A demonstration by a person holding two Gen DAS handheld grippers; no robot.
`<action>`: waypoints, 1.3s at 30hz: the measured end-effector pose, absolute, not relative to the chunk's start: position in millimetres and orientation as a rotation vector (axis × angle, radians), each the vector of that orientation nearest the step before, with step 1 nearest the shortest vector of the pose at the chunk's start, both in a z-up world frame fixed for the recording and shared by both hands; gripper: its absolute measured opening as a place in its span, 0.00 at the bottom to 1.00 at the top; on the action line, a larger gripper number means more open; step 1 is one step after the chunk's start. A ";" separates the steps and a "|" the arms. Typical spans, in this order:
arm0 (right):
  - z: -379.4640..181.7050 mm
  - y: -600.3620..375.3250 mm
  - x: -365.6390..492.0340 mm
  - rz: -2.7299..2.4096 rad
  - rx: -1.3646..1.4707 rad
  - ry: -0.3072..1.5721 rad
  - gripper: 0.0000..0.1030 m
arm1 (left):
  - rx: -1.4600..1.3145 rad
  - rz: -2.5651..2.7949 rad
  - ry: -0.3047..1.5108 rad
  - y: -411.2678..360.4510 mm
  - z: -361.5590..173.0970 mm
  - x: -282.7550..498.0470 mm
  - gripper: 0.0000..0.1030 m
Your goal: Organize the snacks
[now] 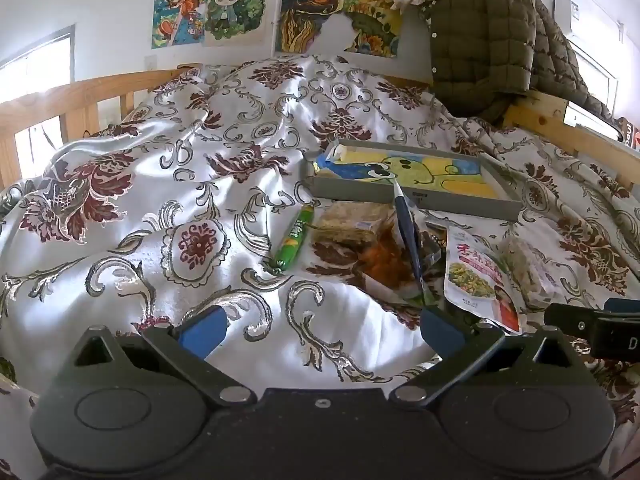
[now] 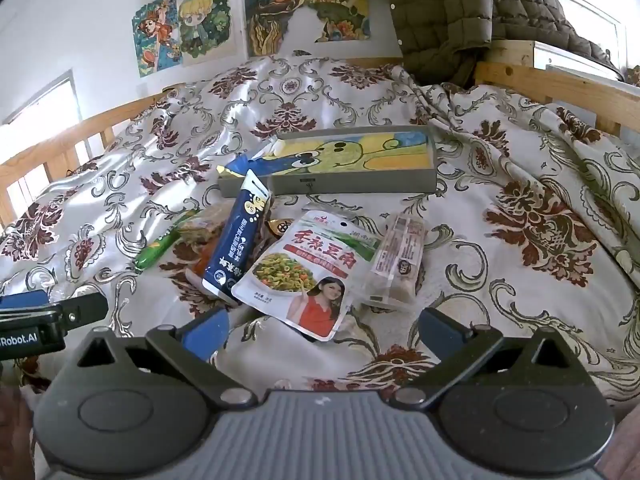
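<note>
Snacks lie in a pile on the patterned bedspread in front of a shallow grey tray (image 2: pixel 433 148) with a cartoon picture inside. A white pouch with a woman's photo (image 2: pixel 308 276) lies nearest my right gripper (image 2: pixel 324 330), which is open and empty just short of it. Beside the pouch are a dark blue packet (image 2: pixel 236 236), a clear-wrapped cake bar (image 2: pixel 396 264), a green sausage stick (image 2: pixel 158 250) and clear packs of orange and brown snacks (image 2: pixel 204 224). My left gripper (image 1: pixel 322 326) is open and empty, left of the pile; the green stick (image 1: pixel 294 238) lies ahead.
Wooden bed rails (image 1: pixel 80 92) run along the left and the back right (image 2: pixel 560 84). An olive quilted jacket (image 1: pixel 488 36) hangs over the rail behind the tray. Posters (image 1: pixel 216 8) cover the wall. The bedspread (image 1: pixel 160 200) is bumpy with folds.
</note>
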State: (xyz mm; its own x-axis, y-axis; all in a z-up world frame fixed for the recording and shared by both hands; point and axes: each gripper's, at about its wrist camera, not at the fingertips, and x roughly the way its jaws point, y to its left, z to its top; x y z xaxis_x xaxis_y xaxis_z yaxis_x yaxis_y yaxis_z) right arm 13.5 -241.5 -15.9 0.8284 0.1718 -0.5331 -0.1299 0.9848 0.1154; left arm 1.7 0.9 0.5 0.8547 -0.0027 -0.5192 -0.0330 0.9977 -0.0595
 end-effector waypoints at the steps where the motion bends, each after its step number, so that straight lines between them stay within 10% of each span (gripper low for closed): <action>1: -15.8 -241.6 13.4 0.160 0.075 0.573 1.00 | -0.069 0.016 0.546 1.0 0.4 1.4 0.99; 39: -17.9 -240.9 14.5 0.160 0.073 0.578 1.00 | -0.076 0.014 0.552 -0.3 0.3 0.4 0.99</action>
